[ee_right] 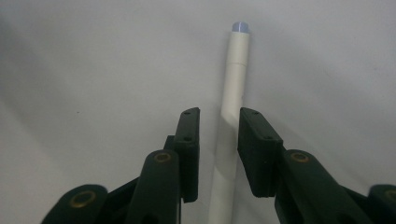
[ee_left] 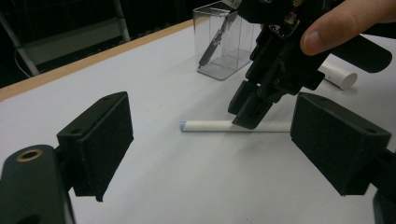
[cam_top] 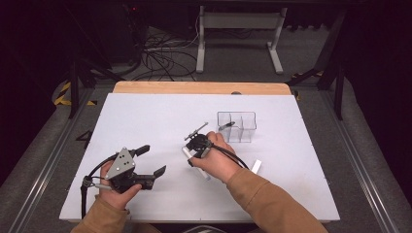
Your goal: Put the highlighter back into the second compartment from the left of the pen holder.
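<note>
Near the middle of the white surface (cam_top: pixel 145 116), the right gripper (ee_right: pixel 218 154) is straddling a white pen (ee_right: pixel 233 84), its jaws narrowly open around it, ready to pinch; the left gripper (cam_top: pixel 151 160) is waiting wide open.

White table (cam_top: pixel 145 116) bearing pen (ee_left: pixel 210 126), clear organizer (cam_top: pixel 237 127).

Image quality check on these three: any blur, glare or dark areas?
High view: white table evenly lit, surroundings dark, slightly soft. Left gripper view: near pads soft, white pen sharper, clear box shows mild reflections. Right gripper view: right hand-held gripper straddles the pen, corners vignetted, pen casts a faint shadow.
</note>
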`<state>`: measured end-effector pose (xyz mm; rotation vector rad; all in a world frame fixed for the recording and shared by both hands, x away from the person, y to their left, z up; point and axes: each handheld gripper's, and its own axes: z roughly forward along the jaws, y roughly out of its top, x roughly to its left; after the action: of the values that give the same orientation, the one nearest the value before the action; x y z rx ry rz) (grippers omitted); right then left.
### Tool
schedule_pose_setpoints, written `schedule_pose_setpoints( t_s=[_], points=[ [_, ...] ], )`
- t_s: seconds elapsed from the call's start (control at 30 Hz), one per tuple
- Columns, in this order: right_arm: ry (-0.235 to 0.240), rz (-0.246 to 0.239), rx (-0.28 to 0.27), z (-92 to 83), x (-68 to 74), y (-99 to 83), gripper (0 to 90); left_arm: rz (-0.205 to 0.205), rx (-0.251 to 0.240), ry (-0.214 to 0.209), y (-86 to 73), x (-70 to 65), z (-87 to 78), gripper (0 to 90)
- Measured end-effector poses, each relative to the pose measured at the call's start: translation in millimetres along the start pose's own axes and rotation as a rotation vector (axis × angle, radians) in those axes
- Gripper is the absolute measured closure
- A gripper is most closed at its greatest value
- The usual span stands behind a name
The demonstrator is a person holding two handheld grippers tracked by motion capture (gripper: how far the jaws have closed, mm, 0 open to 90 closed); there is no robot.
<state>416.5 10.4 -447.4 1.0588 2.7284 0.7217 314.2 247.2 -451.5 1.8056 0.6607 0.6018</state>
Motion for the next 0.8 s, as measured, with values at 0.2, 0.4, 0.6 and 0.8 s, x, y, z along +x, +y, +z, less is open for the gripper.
schedule_pose_setpoints(
  t_s=[0.2,0.4,0.6,0.8],
  points=[
    [-0.03,-0.002,0.022,5.1,1.0,-0.4,74.3,0.002,-0.001,0.001,0.0,0.2,0.0,14.0],
    [-0.067,-0.012,0.044,11.2,2.3,-1.2,77.1,0.001,0.0,0.0,0.0,-0.2,0.1,14.0],
    [-0.096,0.002,0.046,14.2,5.7,-2.5,78.8,0.002,-0.002,-0.005,0.0,-0.4,0.0,13.9],
    [-0.106,0.012,0.043,14.7,7.1,-2.9,79.0,0.004,-0.001,-0.004,0.2,-1.1,0.0,13.9]
  ],
)
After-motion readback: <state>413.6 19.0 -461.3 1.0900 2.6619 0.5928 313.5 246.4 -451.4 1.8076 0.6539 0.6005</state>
